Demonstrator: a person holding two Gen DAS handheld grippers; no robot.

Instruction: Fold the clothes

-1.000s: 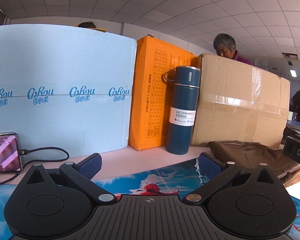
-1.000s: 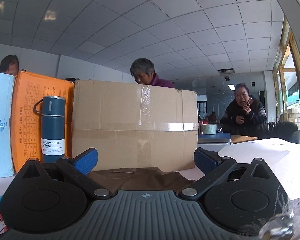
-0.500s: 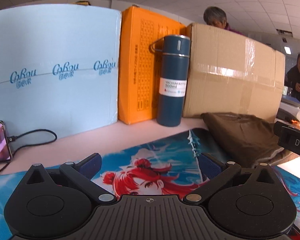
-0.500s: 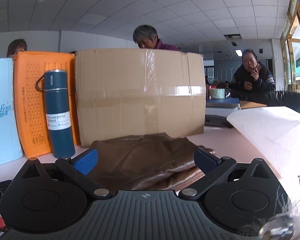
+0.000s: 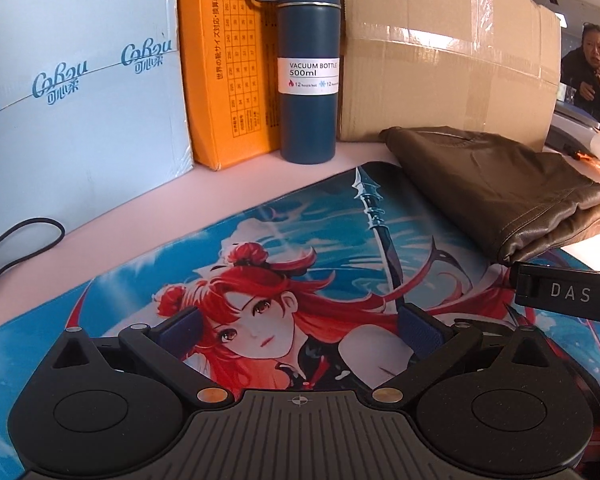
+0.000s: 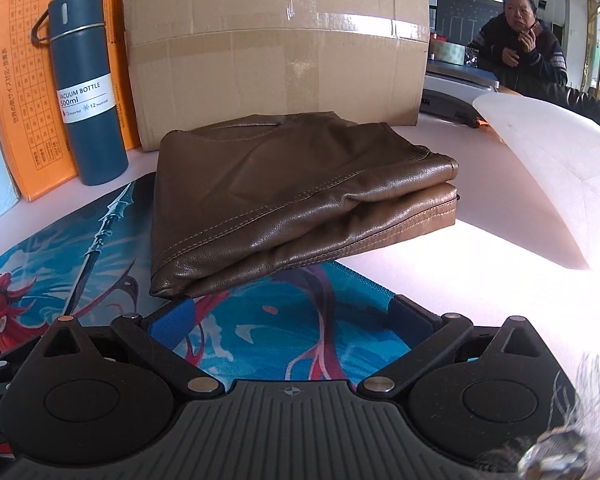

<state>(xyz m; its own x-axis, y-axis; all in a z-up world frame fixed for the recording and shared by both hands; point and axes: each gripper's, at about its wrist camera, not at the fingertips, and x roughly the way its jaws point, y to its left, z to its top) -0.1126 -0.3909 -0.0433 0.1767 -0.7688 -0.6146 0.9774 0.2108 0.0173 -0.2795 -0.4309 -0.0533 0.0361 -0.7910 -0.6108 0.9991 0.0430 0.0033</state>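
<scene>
Where the printed blue desk mat [image 6: 260, 344] ends at its far right corner, a folded brown leather garment [image 6: 300, 196] lies in a flat stack, its near left part over the mat's edge and the rest on the pale pink tabletop [image 6: 440, 272]. Behind it, close to its back fold, stands a taped brown cardboard box [image 6: 276, 48]. Left of the box an upright dark blue vacuum bottle with a white label [image 5: 308, 64] stands on the table in front of a tall orange carton [image 5: 224, 64], and further left is a pale blue printed package [image 5: 76, 80]. A sheet of white foam wrap [image 6: 548, 172] curls up on the right of the garment.

The left gripper [image 5: 300, 332] hovers over the mat's red-haired figure, its blue pads spread wide with nothing between them. The right gripper [image 6: 292, 320] is likewise spread apart and empty, just short of the garment's near edge. A person in a dark jacket [image 6: 520, 52] sits in the background.
</scene>
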